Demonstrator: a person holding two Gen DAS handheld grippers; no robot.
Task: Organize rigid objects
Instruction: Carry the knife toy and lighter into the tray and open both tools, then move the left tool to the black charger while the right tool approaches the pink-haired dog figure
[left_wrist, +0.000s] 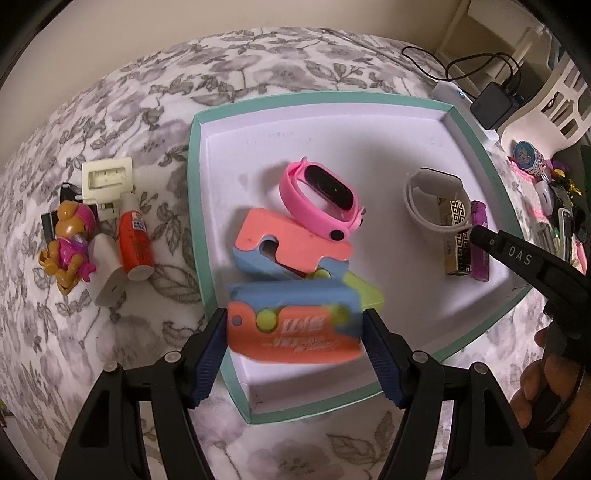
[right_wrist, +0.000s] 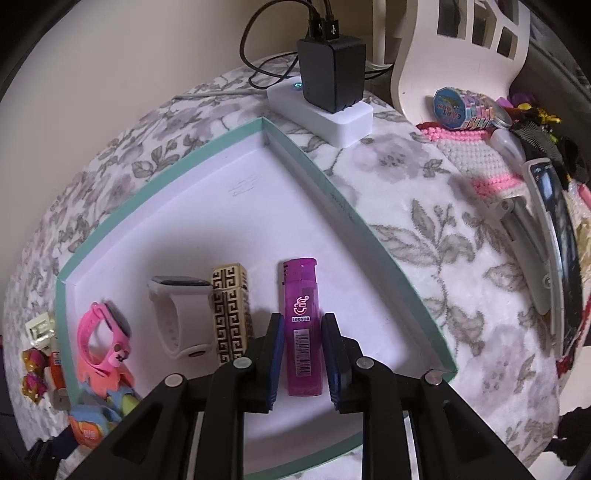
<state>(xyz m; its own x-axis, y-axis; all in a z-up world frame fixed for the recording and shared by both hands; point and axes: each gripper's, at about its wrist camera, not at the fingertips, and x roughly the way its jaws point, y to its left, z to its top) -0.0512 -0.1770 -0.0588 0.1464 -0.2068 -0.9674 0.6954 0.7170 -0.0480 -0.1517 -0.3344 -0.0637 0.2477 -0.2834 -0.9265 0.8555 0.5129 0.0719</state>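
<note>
A teal-rimmed white tray (left_wrist: 195, 206) lies on a floral blanket. My left gripper (left_wrist: 295, 332) is shut on an orange and blue toy block (left_wrist: 295, 328), held just over the tray's near edge. A matching toy (left_wrist: 288, 247), a pink watch (left_wrist: 321, 199), a white watch (left_wrist: 424, 192) and a gold patterned lighter (left_wrist: 456, 240) lie inside. My right gripper (right_wrist: 302, 321) is open and straddles a purple lighter (right_wrist: 301, 332) that lies flat on the tray floor (right_wrist: 221, 229), with slim gaps at both pads.
Left of the tray lie a dog figure (left_wrist: 70, 236), an orange tube (left_wrist: 133, 240) and white plastic pieces (left_wrist: 107, 177). A power strip with a black charger (right_wrist: 332, 74) sits behind the tray. A crochet cloth (right_wrist: 480, 162) and a remote (right_wrist: 554, 240) lie to the right.
</note>
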